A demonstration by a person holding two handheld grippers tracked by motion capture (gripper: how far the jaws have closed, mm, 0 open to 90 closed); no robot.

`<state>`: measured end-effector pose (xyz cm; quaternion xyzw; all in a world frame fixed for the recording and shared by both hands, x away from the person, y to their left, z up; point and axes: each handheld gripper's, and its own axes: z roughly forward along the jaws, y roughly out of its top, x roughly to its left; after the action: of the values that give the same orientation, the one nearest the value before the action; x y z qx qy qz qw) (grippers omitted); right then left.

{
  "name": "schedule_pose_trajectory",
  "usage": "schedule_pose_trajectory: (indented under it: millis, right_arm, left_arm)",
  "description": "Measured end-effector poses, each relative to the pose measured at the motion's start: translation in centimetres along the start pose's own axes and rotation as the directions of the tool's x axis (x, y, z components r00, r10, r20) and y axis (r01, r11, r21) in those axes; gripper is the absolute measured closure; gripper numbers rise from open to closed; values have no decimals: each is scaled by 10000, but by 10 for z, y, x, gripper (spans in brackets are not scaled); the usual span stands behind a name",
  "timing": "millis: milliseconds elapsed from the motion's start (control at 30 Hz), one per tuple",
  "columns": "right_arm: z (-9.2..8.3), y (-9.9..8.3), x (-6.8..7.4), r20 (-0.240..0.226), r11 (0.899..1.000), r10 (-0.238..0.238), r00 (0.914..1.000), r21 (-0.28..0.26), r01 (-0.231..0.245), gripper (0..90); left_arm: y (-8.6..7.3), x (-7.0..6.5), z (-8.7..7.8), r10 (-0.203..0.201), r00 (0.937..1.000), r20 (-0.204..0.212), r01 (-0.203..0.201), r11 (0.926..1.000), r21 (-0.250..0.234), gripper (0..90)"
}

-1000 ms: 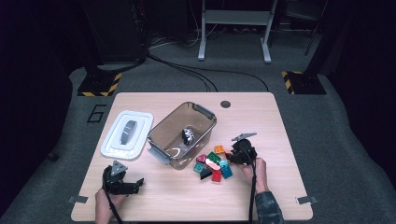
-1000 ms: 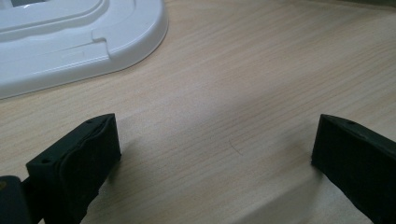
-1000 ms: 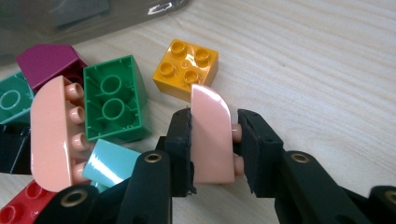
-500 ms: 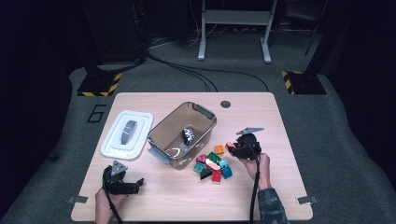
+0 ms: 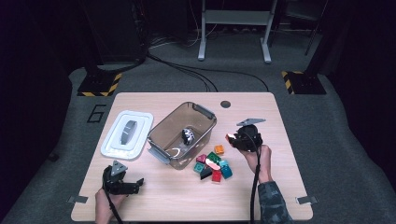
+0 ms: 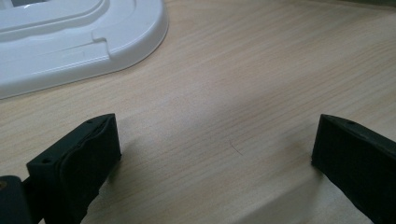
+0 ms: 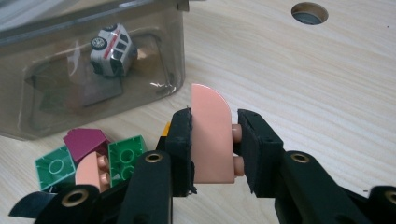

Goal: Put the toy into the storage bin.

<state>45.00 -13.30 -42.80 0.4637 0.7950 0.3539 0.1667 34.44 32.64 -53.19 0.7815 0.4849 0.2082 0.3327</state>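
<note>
Right gripper view: pink brick point(image 7: 211, 135) clamped upright between the fingers point(image 7: 180, 140).

The high view is fixed above the person's side and looks forward and down over the whole worktop point(image 5: 261, 112) from a distance. The left gripper view sits just above the worktop, facing the white lid point(image 6: 70, 42) at close range. The right gripper view looks down at the clear bin point(image 7: 93, 70) from nearby. Both objects also appear in the high view.
</note>
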Motion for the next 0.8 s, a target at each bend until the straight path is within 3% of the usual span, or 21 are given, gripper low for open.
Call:
schedule_pose_trajectory:
  millis: [433, 800]
  right_arm:
    - [-13, 28, 2, 142, 9991, -191, 9997, -375, 196, 666]
    - [-26, 57, 6, 430, 9947, -632, 9971, -779, 664, 666]
  left_arm:
    - [0, 0, 0, -26, 10000, -4, 26, 10000, -7, 8]
    - [0, -1, 0, -99, 9999, 15, 99, 9999, -17, 8]
